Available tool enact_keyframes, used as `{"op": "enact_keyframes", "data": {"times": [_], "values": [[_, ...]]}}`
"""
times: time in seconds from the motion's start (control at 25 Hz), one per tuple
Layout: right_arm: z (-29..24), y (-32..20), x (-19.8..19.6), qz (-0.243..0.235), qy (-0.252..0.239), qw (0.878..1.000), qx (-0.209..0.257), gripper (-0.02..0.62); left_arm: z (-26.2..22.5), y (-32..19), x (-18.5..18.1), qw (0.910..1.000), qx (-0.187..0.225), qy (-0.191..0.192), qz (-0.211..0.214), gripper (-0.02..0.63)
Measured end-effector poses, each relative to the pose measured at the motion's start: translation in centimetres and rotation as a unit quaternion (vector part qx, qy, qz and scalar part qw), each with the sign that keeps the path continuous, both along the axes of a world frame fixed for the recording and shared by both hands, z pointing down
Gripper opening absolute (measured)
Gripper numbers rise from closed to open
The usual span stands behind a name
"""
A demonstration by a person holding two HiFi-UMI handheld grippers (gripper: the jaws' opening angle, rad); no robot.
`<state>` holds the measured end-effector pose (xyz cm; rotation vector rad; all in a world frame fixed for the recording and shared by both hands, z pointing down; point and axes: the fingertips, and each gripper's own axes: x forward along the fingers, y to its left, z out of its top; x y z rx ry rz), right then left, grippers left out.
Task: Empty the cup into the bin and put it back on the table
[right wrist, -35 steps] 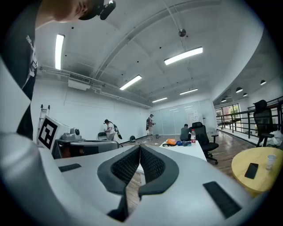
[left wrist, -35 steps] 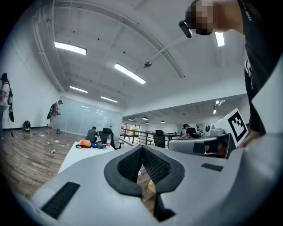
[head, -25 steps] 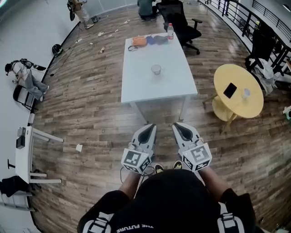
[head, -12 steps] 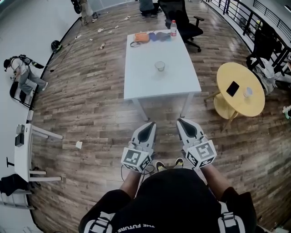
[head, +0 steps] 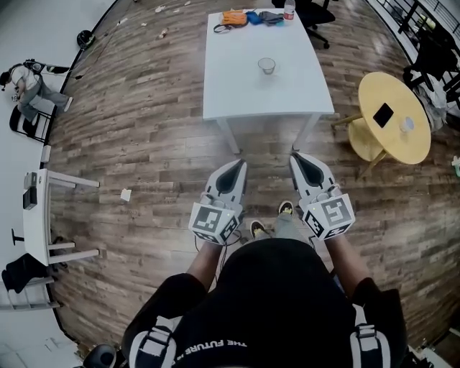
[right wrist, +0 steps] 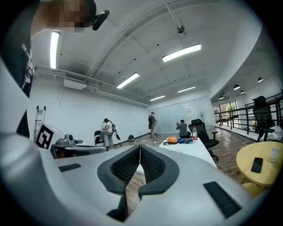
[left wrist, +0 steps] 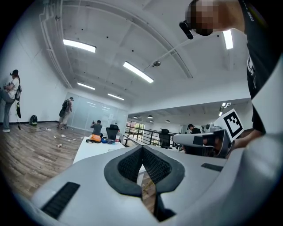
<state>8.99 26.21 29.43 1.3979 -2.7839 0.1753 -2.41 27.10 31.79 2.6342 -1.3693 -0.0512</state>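
Observation:
A clear cup (head: 267, 65) stands upright near the middle of the white table (head: 237, 100), ahead of me in the head view. Both grippers are held side by side at waist height over the wooden floor, just short of the table's near edge. My left gripper (head: 236, 165) is shut with nothing in it, its pads pressed together (left wrist: 142, 148). Likewise my right gripper (head: 299, 157) is shut and empty (right wrist: 139, 148). In the right gripper view the cup (right wrist: 178, 151) shows small, far out on the table top. No bin shows in any view.
An orange bag (head: 233, 17), dark cloths and a bottle (head: 289, 9) lie at the table's far end. A round yellow table (head: 374, 90) with a phone (head: 383, 114) stands to the right. A white desk (head: 36, 215) is on the left; paper scrap (head: 126, 194) on the floor.
I have walked towards the white table: its near edge has come much closer to both gripper tips. Both grippers stay shut and side by side.

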Motion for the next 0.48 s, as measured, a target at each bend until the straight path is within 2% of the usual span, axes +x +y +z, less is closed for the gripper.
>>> {"op": "enact_keyframes", "data": {"times": [0.28,0.48], "values": [[2.0,-3.9,1.8,0.008,-0.004,1.000,-0.011,0.017,2.0,-3.9,1.4,0.9999,-0.012,-0.009,0.005,0.021],[4.1,-10.7,2.8,0.001,0.000,1.000,-0.022,0.017,3.5,-10.6,2.5,0.9996,-0.021,-0.017,0.001,0.021]]}}
